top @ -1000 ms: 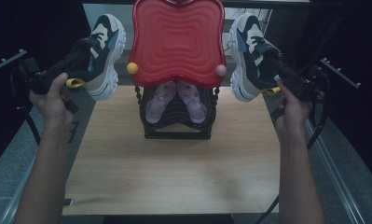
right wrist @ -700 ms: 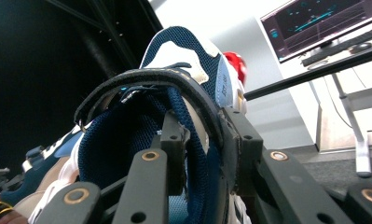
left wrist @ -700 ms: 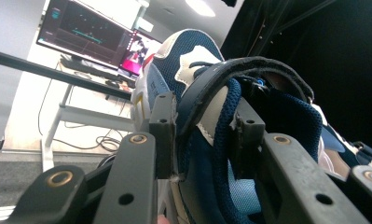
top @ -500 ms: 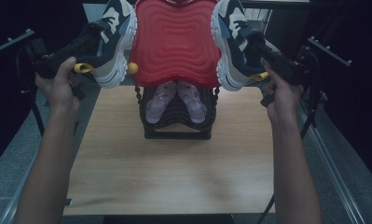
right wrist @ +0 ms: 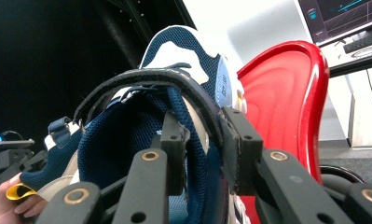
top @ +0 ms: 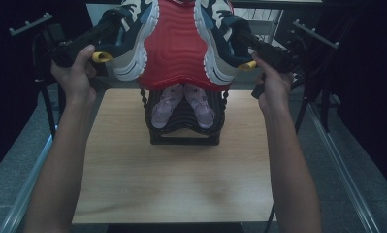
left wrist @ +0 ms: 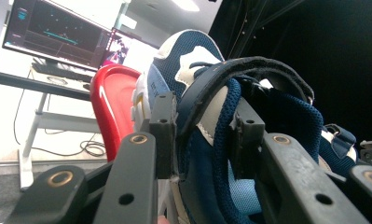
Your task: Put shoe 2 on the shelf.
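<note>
Above the bench (top: 181, 184), bring both sneakers level onto the red top shelf (top: 174, 48) of the rack. The left tongs (top: 114, 23) grip the left sneaker (top: 133, 43) by its collar, the right tongs (top: 237, 30) the right sneaker (top: 213, 43). Both have risen and closed inward since a second ago.

It looked like a lab: a monitor (left wrist: 58, 35) showing graphs stood on a desk (left wrist: 39, 79) behind black-curtained framing around the wooden table (top: 181, 189).

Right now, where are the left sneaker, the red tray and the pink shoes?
Left sneaker (top: 133, 46), high view, white sole.
Red tray (top: 174, 48), high view, ribbed middle.
Pink shoes (top: 182, 104), high view, between the pair on the rack.
</note>
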Action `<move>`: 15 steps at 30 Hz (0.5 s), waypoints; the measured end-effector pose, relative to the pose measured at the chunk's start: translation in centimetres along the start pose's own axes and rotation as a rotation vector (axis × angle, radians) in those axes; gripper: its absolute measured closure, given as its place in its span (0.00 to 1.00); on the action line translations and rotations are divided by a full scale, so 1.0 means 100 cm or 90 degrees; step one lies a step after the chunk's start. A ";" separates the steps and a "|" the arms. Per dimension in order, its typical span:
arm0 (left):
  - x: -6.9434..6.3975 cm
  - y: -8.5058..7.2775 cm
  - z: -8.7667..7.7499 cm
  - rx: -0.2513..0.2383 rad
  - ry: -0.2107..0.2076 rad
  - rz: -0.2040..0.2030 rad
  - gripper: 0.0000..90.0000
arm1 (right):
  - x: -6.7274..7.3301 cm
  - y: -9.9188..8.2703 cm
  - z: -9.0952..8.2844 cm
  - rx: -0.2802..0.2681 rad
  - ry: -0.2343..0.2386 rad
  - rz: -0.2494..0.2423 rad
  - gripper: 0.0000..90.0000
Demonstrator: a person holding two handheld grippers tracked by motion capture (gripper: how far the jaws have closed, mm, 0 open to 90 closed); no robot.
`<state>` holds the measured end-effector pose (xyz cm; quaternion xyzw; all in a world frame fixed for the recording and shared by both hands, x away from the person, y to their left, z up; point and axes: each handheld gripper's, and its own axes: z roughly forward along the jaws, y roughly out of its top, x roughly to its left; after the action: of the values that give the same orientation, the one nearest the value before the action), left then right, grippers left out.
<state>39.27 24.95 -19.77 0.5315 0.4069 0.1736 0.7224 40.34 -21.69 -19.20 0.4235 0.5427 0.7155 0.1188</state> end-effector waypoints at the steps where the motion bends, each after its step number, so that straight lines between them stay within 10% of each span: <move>1: 0.000 0.000 0.002 0.000 -0.001 0.000 0.75 | 0.001 0.001 0.002 0.003 -0.002 -0.002 0.80; 15: -0.005 0.005 0.039 0.026 0.004 0.015 0.75 | -0.003 0.011 0.028 0.021 -0.027 -0.005 0.80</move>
<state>42.09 22.37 -18.70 0.5503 0.4062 0.1756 0.7081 42.87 -20.44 -18.25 0.4379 0.5535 0.6971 0.1262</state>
